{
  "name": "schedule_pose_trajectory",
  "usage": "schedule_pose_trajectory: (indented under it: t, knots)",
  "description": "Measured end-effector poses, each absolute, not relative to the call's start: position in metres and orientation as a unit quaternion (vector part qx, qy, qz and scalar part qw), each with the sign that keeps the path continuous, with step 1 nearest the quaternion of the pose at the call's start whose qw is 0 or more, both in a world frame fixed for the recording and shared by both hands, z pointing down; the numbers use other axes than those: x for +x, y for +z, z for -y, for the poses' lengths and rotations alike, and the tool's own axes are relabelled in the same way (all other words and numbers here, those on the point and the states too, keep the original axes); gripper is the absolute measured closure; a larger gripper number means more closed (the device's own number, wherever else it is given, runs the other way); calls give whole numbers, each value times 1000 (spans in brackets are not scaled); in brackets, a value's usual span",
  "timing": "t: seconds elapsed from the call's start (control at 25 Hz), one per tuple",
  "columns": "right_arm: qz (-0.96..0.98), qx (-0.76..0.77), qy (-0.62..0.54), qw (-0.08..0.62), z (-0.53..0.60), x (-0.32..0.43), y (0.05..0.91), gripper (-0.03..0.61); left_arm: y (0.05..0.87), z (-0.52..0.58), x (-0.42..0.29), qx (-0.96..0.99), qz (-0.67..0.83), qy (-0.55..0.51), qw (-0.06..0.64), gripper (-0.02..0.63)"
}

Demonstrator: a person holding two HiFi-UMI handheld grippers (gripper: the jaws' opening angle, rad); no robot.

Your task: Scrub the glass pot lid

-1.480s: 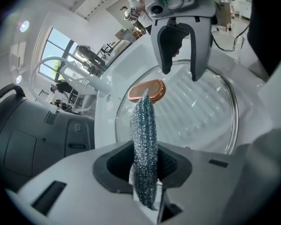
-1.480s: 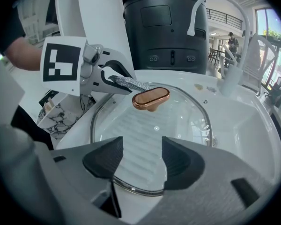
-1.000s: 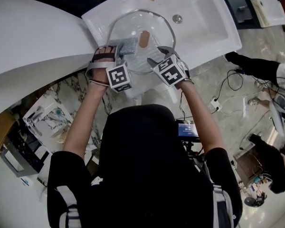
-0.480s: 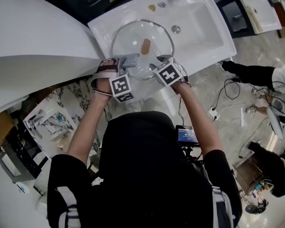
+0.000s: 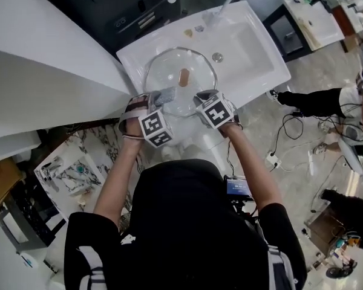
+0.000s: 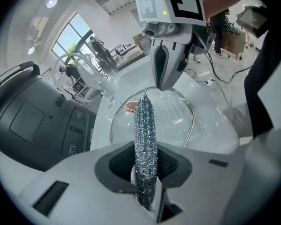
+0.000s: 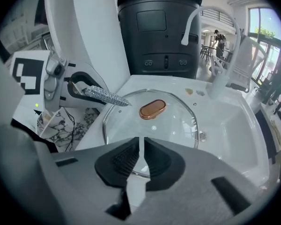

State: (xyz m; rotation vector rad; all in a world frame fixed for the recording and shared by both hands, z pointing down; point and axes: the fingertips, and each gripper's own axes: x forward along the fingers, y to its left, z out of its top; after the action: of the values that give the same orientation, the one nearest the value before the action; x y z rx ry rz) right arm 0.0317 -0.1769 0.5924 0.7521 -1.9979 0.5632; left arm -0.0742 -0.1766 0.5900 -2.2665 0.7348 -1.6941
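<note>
The glass pot lid (image 5: pixel 169 71) with a copper knob (image 5: pixel 184 77) lies in the white sink (image 5: pixel 254 47). My left gripper (image 5: pixel 159 96) is at the lid's near left edge, shut on a silvery scrub pad (image 5: pixel 167 93). In the left gripper view the pad (image 6: pixel 146 144) stands edge-on between the pads, pointing over the lid (image 6: pixel 173 121). My right gripper (image 5: pixel 201 96) is at the lid's near right edge. Its jaws (image 7: pixel 140 142) are closing, with the lid's thin rim between them. From the right gripper view the pad (image 7: pixel 105 96) hovers over the lid's left rim.
A white faucet (image 7: pixel 210 55) stands at the sink's far side, and a drain (image 5: pixel 217 57) lies right of the lid. A dark cabinet (image 7: pixel 159 32) stands behind the sink. A white curved surface (image 5: pixel 42 47) lies left. Cables (image 5: pixel 278 138) and a seated person (image 5: pixel 327 101) are at the right.
The right gripper's jaws, spread wide a second ago, have come together on the lid's near rim. The left gripper still holds the pad at the lid's left edge.
</note>
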Motion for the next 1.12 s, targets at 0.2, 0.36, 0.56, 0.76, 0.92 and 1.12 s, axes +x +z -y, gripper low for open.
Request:
schedule_pose_trajectory:
  t: [0.2,0.36,0.56,0.76,0.92,1.12]
  knots:
    - [822,336,205,411,173,23,557,580,552,172,-76,-787,-285,-538,102,543]
    - [837,377,169,360,175,18,511,580,521,164,-81,-796,-308,-509,109,543]
    - [840,432,120,306,177,20,456,580,479,157,-83,-820,-338,-450,99,543]
    - [847,448,98,269,156,11,416,580,438,140,-85,-845,-353,-391,90,543]
    - [853,456,85,239,137,-3,386,580,408,127,-92,-858,-366,-349,90,543]
    - [861,458,66,210,118,-17,355,580,370,111,-96,-874,-381,-288,90,543]
